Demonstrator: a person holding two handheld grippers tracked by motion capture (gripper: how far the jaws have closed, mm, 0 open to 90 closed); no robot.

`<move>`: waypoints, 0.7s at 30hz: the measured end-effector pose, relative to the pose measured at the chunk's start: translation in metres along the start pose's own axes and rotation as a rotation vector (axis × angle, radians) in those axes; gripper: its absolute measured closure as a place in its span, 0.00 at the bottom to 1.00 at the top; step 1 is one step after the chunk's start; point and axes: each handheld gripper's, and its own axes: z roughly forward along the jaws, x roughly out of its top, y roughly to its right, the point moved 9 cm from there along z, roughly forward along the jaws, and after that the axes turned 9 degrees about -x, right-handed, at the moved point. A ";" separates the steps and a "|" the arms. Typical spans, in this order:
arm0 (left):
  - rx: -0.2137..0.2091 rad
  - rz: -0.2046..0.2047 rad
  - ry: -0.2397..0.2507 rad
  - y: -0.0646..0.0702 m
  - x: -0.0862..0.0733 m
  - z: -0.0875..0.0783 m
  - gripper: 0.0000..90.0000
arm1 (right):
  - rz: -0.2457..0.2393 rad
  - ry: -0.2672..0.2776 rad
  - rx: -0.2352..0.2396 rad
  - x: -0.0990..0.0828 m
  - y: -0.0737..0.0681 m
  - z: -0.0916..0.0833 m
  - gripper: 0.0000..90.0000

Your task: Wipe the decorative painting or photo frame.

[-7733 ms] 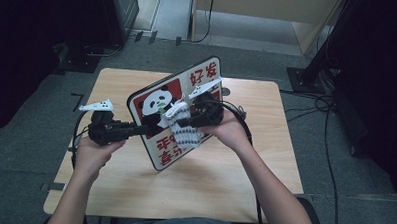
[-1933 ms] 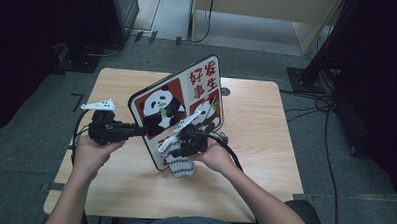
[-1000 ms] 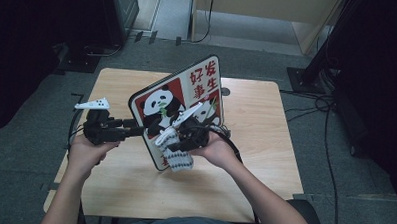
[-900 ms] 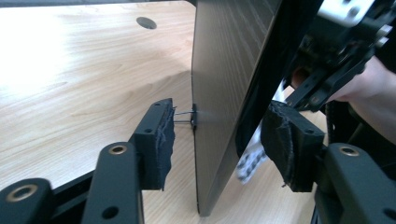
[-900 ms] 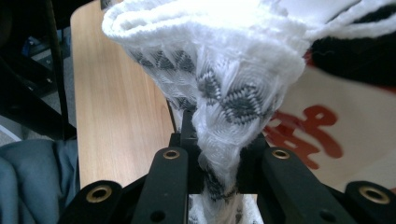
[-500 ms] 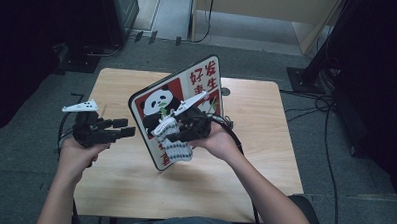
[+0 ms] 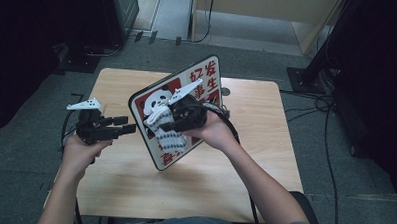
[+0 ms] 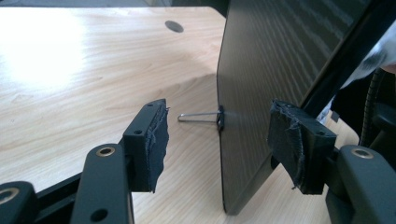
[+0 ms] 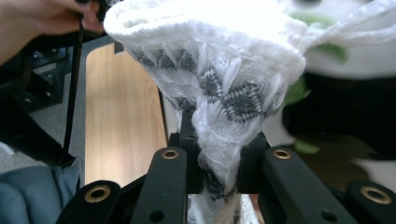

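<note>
A panda sign board (image 7: 202, 87) with red panels and Chinese characters stands tilted on the wooden table (image 7: 245, 158). My right gripper (image 7: 161, 124) is shut on a white cloth with a grey pattern (image 7: 168, 137), which rests against the board's face. In the right gripper view the cloth (image 9: 210, 70) bunches up from between the pinched jaws of that gripper (image 9: 217, 154). My left gripper (image 7: 129, 128) sits at the board's left edge. Its jaws have just been opening. In the left gripper view the dark back of the board (image 8: 280, 56) and its edge lie between the pads (image 8: 154, 140) without touching them.
A thin wire clip (image 8: 198, 116) sticks out from the board's edge. The table has a round cable hole (image 7: 225, 91) behind the board. The right gripper's cable (image 7: 232, 130) loops over the tabletop. Dark equipment and cables surround the table on the floor.
The left gripper's jaws have spread off the board's left edge and it has drawn back slightly leftward. The right gripper has carried the cloth up the board's face.
</note>
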 end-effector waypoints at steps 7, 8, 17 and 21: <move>-0.005 0.029 -0.011 0.001 0.003 0.008 0.43 | -0.004 0.042 -0.020 0.020 0.001 -0.013 0.87; -0.008 0.028 -0.011 0.001 0.004 0.009 0.42 | -0.010 0.045 -0.025 0.023 0.001 -0.014 0.87; -0.023 0.035 -0.001 0.001 0.008 0.010 0.41 | -0.023 0.087 -0.039 0.056 -0.004 -0.027 0.87; -0.030 0.033 0.000 0.001 0.007 0.010 0.42 | -0.024 0.100 -0.040 0.067 -0.009 -0.030 0.87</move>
